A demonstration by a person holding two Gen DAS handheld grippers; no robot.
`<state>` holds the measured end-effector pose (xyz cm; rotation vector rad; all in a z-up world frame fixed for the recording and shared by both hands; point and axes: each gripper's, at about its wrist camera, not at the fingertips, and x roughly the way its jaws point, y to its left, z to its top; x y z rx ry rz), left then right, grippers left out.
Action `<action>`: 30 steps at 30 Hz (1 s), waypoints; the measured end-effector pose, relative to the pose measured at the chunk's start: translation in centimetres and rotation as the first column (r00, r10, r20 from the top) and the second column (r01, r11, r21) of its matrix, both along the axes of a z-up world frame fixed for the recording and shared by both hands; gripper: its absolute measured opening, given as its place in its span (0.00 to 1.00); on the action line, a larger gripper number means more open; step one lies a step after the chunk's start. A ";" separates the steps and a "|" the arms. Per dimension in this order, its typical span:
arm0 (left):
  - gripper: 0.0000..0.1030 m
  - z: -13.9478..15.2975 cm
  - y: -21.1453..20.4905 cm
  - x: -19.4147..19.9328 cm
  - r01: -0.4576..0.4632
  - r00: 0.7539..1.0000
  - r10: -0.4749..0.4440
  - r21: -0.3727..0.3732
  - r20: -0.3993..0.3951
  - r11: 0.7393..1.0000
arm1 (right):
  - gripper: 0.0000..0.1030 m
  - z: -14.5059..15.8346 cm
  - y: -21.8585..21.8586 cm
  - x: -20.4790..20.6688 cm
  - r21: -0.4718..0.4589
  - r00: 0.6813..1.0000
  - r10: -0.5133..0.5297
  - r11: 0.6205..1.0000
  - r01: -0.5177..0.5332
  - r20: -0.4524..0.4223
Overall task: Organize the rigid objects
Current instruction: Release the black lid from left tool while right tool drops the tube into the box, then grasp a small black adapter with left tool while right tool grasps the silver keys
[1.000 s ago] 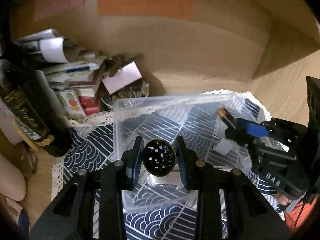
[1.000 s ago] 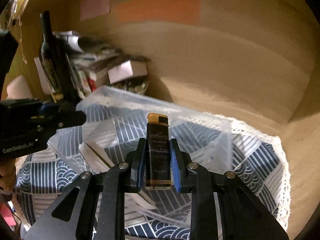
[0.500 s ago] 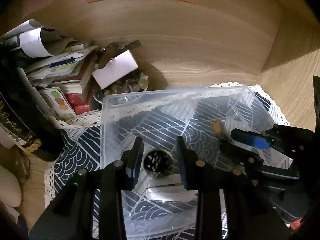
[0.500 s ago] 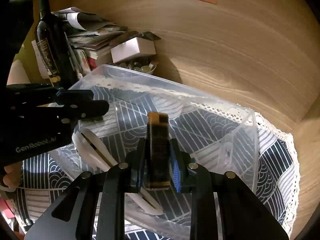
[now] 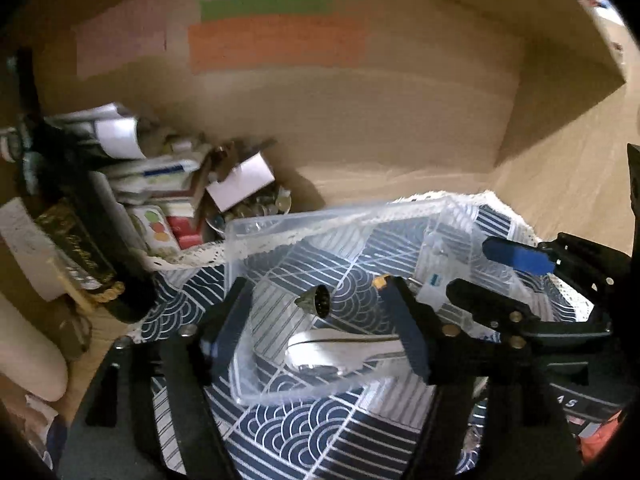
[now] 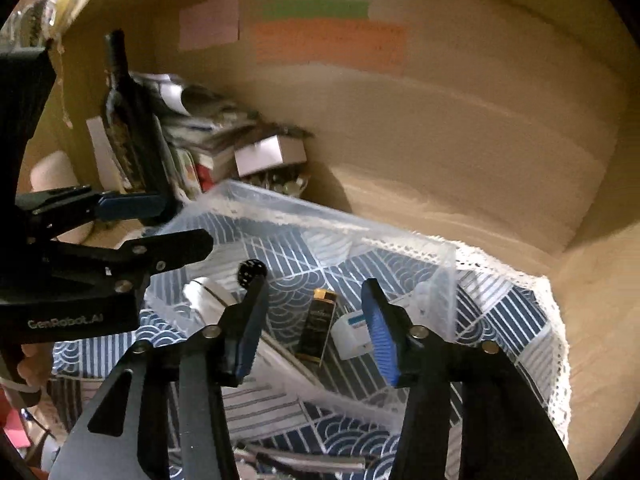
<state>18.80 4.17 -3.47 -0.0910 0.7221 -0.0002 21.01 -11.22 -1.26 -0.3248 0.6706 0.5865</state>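
Observation:
A clear plastic bin (image 5: pixel 280 224) stands on a blue wave-pattern cloth (image 5: pixel 304 432). Inside it lie a small round dark perforated piece (image 5: pixel 318 302), white tongs (image 5: pixel 344 350), a dark lighter with an orange top (image 6: pixel 318 328) and a white plug adapter (image 6: pixel 350 330). My left gripper (image 5: pixel 320 316) is open and empty above the bin's near side. My right gripper (image 6: pixel 314 320) is open and empty above the lighter. The round piece (image 6: pixel 251 271) and the tongs (image 6: pixel 208 296) also show in the right wrist view. Each gripper appears in the other's view, the right (image 5: pixel 504 280) and the left (image 6: pixel 160 224).
A dark wine bottle (image 5: pixel 76 232) stands at the left beside a pile of papers, cards and small boxes (image 5: pixel 168 184) and a bowl of coins (image 5: pixel 256 208). A wooden wall with coloured sticky notes (image 5: pixel 276 40) closes the back. The cloth has a lace edge (image 6: pixel 556 320).
Both grippers opened and pulled up and back. The round piece dropped from the left gripper into the bin; the lighter left the right gripper and lies in the bin.

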 end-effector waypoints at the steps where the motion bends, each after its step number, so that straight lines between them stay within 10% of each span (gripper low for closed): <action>1: 0.76 0.4 -0.1 -0.5 -0.006 1.000 0.006 0.004 0.010 1.000 | 0.47 0.3 -0.2 -0.5 0.006 1.000 -0.003 1.000 0.003 0.011; 6: 0.94 1.8 -0.8 -4.1 -0.017 0.996 0.014 0.024 0.085 1.000 | 0.59 1.9 -1.8 -3.7 0.052 0.998 -0.022 0.998 0.019 0.066; 14: 0.98 0.4 -0.8 -8.9 -0.021 0.998 0.020 0.024 0.057 0.999 | 0.72 1.6 -4.1 -7.9 0.081 0.993 -0.067 0.995 0.059 0.094; 30: 0.98 -8.2 -2.3 -15.0 -0.066 0.987 0.055 -0.066 -0.151 0.996 | 0.72 -6.8 -6.5 -11.1 0.055 0.984 -0.105 0.992 0.114 -0.144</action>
